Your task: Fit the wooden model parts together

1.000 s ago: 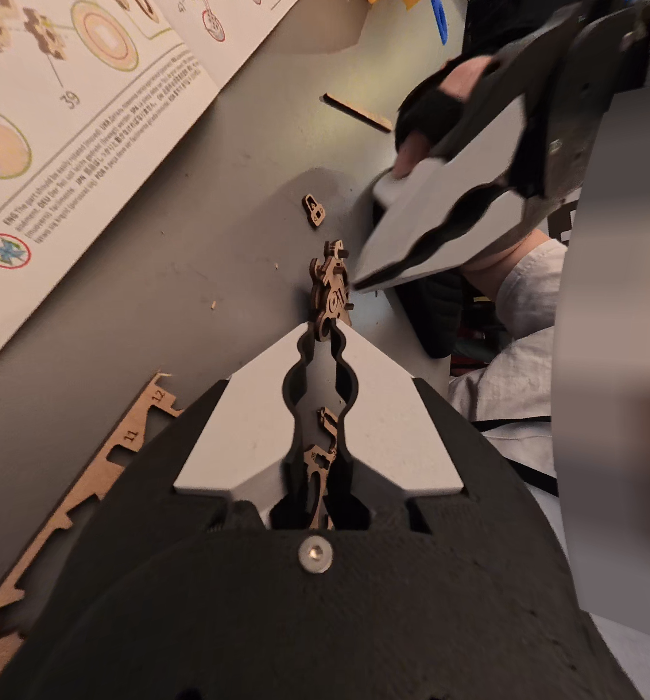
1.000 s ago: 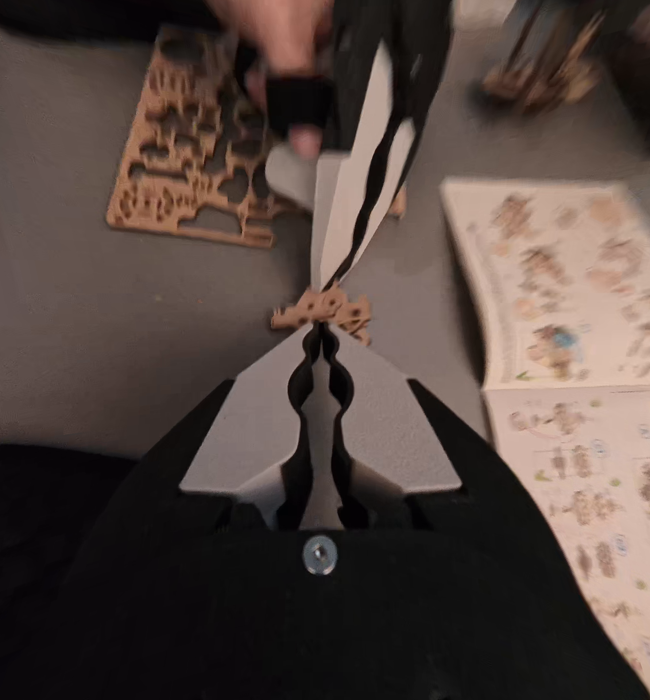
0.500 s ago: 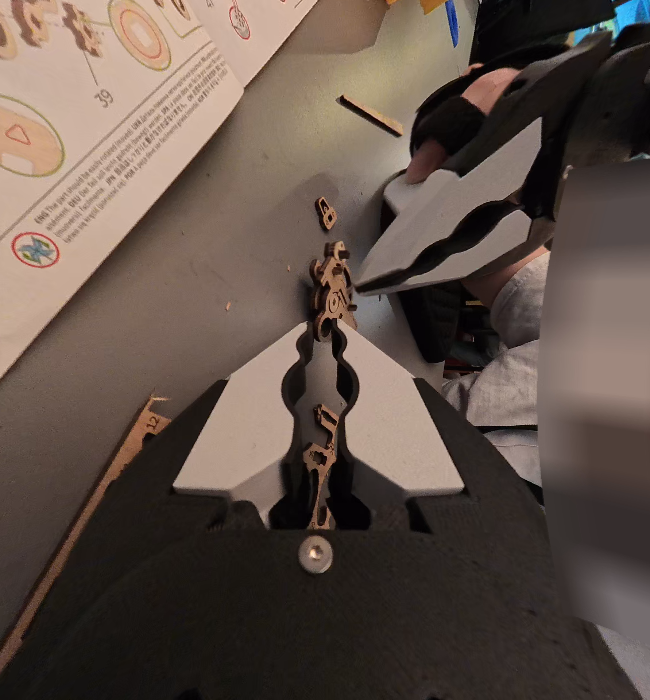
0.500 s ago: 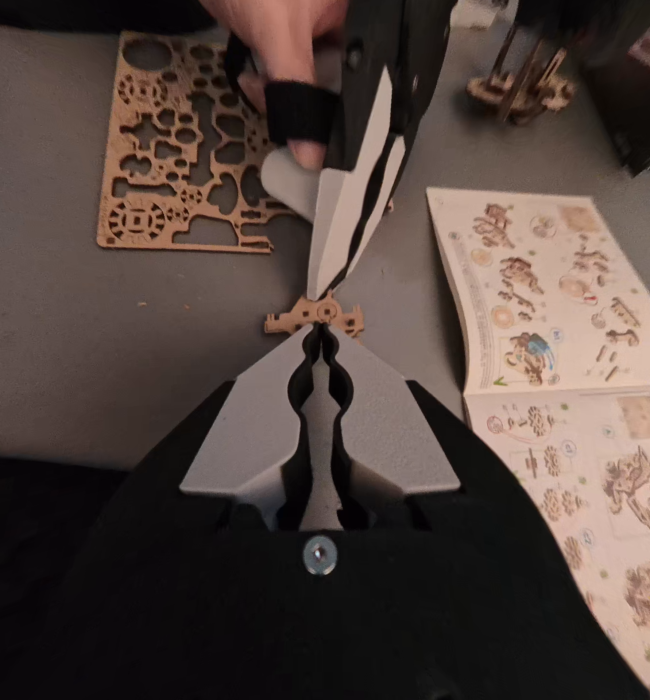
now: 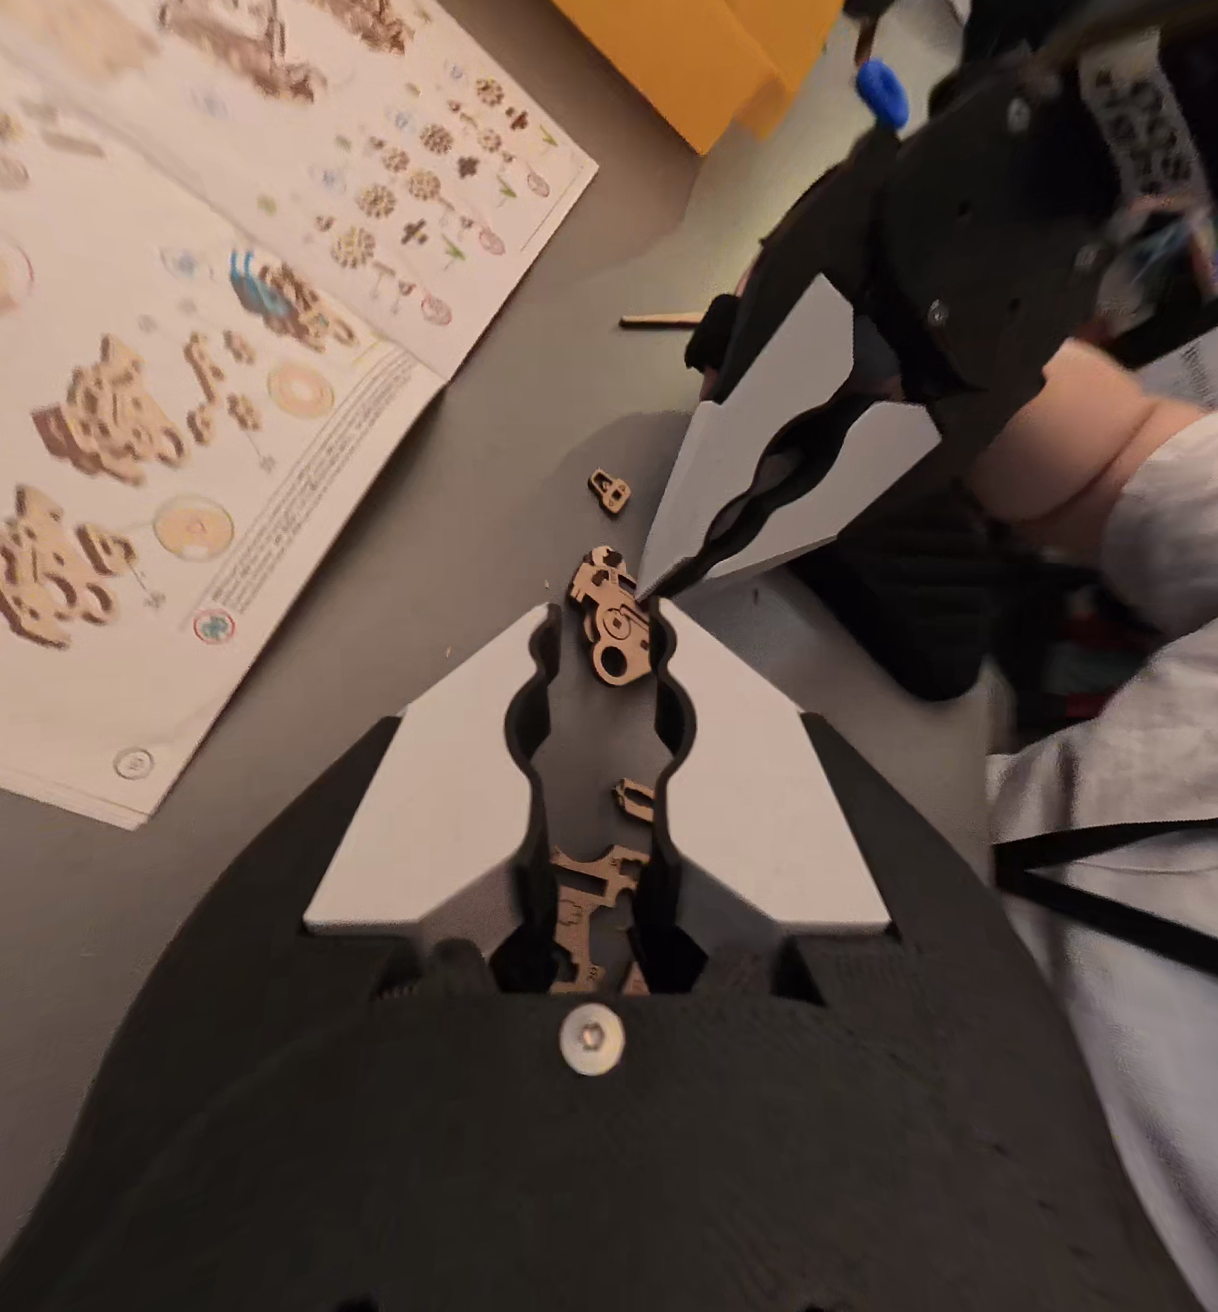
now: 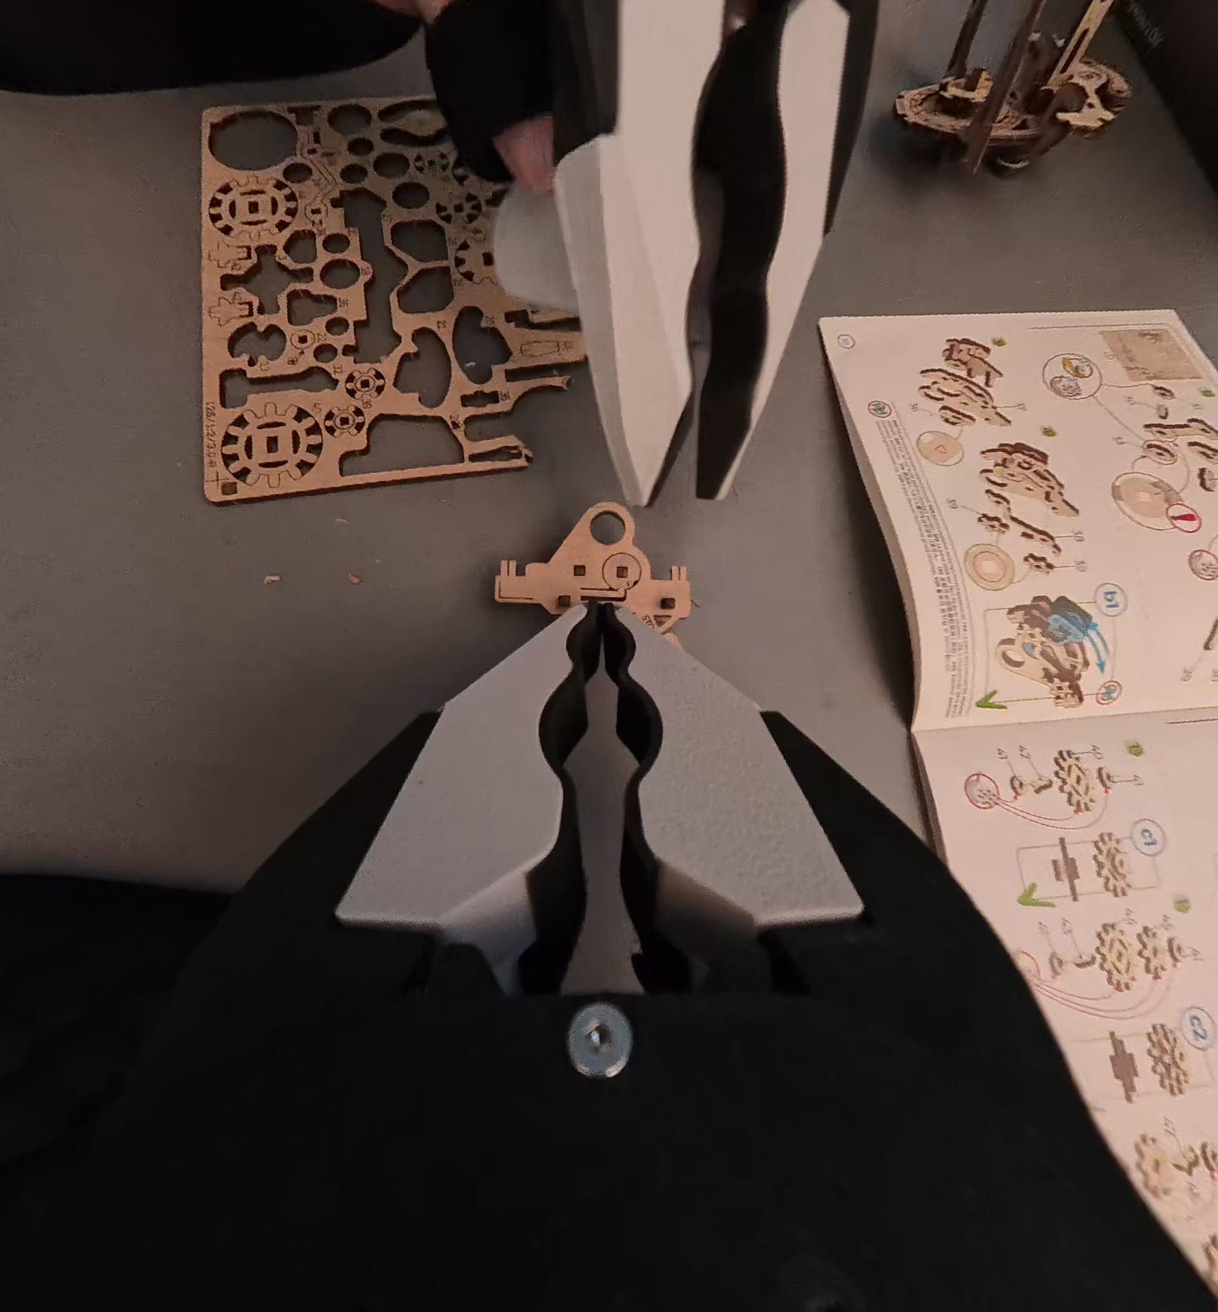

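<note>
The fingers of the right gripper [image 6: 600, 616] are pinched nearly together on the lower edge of a flat wooden part [image 6: 595, 571], holding it just off the grey bench [image 6: 95, 674]. The left gripper [image 5: 605, 616] has its fingers spread to a narrow gap with nothing gripped; the part sits in that gap near the tips, close against one finger.

In the right wrist view the part's long axis runs crosswise to the right fingers, its holed lug pointing away toward the left gripper's tips, which hang just beyond it. The right gripper is the one in charge of the part; the left is nearest the lug end and, I'd judge, best placed to take or steady it there.

By count: two grippers, one part in the grasp, and one small loose piece [image 5: 607, 490] on the bench just past it. There is one punched-out wooden sheet [image 6: 350, 312], one open instruction booklet [image 6: 1089, 639], one thin wooden stick [image 5: 656, 321], and one partly built model [image 6: 1004, 92] at the far edge. More wood shows low between the left fingers, too hidden to identify.
</note>
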`<state>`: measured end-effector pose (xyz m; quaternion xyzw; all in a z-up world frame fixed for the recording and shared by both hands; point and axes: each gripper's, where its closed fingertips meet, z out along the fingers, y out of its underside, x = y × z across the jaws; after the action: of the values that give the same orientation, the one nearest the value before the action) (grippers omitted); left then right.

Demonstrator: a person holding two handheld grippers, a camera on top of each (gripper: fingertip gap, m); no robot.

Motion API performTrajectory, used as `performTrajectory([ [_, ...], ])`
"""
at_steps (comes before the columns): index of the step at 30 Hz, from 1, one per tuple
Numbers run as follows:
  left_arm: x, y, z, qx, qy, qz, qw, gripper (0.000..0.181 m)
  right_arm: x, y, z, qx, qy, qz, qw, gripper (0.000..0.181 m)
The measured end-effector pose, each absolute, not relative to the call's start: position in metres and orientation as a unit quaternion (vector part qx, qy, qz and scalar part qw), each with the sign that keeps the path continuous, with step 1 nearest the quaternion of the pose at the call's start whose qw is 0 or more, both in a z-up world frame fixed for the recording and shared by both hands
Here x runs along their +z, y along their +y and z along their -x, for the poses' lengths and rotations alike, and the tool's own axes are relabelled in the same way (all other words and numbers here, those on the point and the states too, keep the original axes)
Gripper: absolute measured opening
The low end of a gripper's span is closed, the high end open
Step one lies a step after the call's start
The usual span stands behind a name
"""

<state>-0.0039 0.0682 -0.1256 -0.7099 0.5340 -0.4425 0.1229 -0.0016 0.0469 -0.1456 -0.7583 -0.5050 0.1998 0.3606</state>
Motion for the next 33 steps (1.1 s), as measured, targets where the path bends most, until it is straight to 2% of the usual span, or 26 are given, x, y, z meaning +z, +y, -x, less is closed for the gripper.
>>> performTrajectory([
  [4, -0.142, 0.058, 0.0, -0.372, 0.617, 0.674, 0.164, 0.024, -0.141, 0.047, 0.002, 0.199, -0.502, 0.754, 0.373, 0.0],
  [11, -0.152, 0.048, 0.002, -0.358, 0.656, 0.646, 0.158, 0.02, -0.134, 0.049, 0.002, 0.214, -0.498, 0.746, 0.386, 0.0],
  [12, -0.153, 0.047, 0.002, -0.358, 0.657, 0.644, 0.158, 0.024, -0.133, 0.05, 0.003, 0.212, -0.498, 0.743, 0.393, 0.0],
  [16, -0.153, 0.047, 0.001, -0.36, 0.656, 0.644, 0.157, 0.022, -0.142, 0.046, -0.001, 0.207, -0.508, 0.754, 0.361, 0.0],
  [23, -0.152, 0.046, 0.0, -0.367, 0.653, 0.645, 0.153, 0.017, -0.13, 0.04, 0.002, 0.216, -0.518, 0.733, 0.384, 0.0],
  [27, -0.152, 0.046, -0.001, -0.371, 0.651, 0.646, 0.15, 0.017, -0.142, 0.039, -0.003, 0.229, -0.511, 0.749, 0.355, 0.0],
  [29, -0.152, 0.045, 0.0, -0.367, 0.654, 0.644, 0.152, 0.016, -0.129, 0.037, 0.003, 0.235, -0.514, 0.73, 0.385, 0.0],
  [33, -0.152, 0.046, 0.0, -0.366, 0.653, 0.645, 0.152, 0.016, -0.14, 0.037, -0.003, 0.233, -0.509, 0.746, 0.36, 0.0],
])
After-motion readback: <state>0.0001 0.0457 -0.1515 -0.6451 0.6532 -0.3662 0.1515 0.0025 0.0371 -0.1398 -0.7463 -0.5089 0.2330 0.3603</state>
